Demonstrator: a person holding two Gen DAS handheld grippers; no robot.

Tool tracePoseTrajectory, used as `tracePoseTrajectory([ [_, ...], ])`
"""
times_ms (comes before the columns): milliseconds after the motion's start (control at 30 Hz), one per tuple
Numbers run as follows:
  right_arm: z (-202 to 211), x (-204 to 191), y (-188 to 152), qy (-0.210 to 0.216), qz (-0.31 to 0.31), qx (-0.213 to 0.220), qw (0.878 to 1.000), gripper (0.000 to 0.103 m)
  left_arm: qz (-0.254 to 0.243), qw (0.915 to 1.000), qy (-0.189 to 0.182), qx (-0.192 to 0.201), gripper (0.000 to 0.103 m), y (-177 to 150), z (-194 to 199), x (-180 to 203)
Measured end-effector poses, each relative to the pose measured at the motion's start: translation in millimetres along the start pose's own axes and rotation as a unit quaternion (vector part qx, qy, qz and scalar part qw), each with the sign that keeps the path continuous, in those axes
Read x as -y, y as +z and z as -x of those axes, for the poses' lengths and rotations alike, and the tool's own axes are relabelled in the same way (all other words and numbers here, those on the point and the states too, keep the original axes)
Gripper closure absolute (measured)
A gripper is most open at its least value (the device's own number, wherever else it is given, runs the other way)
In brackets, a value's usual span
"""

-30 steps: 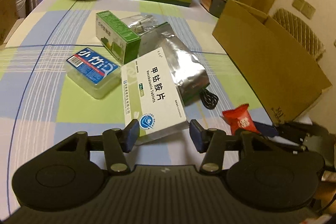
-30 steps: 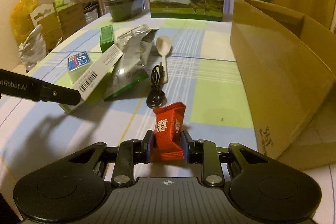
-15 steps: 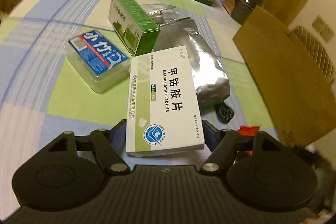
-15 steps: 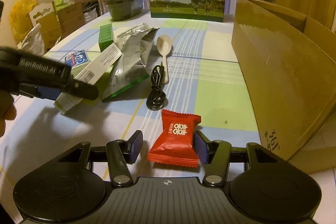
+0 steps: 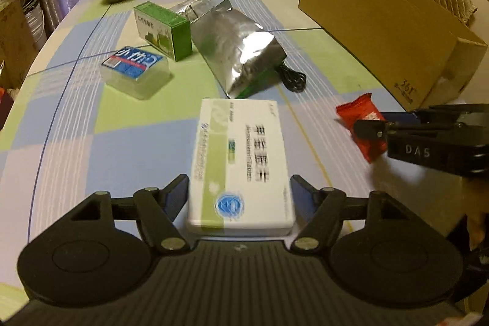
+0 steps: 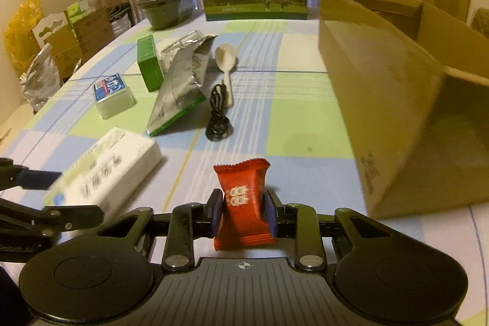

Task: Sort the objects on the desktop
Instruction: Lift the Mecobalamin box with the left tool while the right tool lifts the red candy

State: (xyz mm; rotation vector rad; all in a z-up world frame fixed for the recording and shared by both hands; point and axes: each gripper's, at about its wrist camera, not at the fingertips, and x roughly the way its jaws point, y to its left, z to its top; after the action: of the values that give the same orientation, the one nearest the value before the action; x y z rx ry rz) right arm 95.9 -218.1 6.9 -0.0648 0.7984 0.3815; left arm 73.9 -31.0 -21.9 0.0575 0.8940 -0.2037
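The right tongs (image 6: 243,214) are clenched on the red candy (image 6: 242,203), low over the table (image 6: 305,127) beside the carton (image 6: 382,100), while the left tongs (image 5: 239,197) stand released with the white pill box (image 5: 241,167) lying flat between their jaws, apparently ungripped. Sorting looks barely begun, by my judgement: no sorted item shows in the little of the carton's inside that is visible. Further off, the cable (image 6: 217,115), foil bag (image 6: 180,87), tub (image 6: 113,97), green box (image 6: 148,63) and spoon (image 6: 226,63) lie untouched mid-table.
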Motion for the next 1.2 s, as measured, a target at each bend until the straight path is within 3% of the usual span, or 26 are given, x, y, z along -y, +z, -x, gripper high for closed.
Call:
tracePoseTrajectory([
  [133,9,-2,-5,-0.012,0.009,0.01,1.0,0.052,0.006,0.9999,0.0,0.015,0.034,1,4,-5],
  [300,3,-6,-4,-0.021,0.027,0.014,0.999,0.051,0.011,0.9998,-0.002,0.015,0.032,6,-1,-10],
  [500,-16,-11,-4,-0.023,0.039,0.004,0.999,0.051,-0.024,0.9997,0.007,0.003,0.032,9,-16,-2],
  [567,-18,-11,-3,-0.025,0.038,0.007,0.999,0.052,-0.027,0.9996,0.008,0.0,0.032,9,-19,-3],
  [700,-18,-10,-3,-0.028,0.036,0.007,0.999,0.073,-0.03,0.9995,0.007,-0.003,0.032,10,-24,-4],
  [800,-16,-6,-2,-0.028,0.028,0.005,0.999,0.077,-0.029,0.9996,0.005,-0.005,0.032,12,-26,-3],
  [1200,-5,-1,0,-0.016,-0.004,0.017,1.0,0.078,-0.033,0.9994,0.008,-0.001,0.033,13,-28,-2],
])
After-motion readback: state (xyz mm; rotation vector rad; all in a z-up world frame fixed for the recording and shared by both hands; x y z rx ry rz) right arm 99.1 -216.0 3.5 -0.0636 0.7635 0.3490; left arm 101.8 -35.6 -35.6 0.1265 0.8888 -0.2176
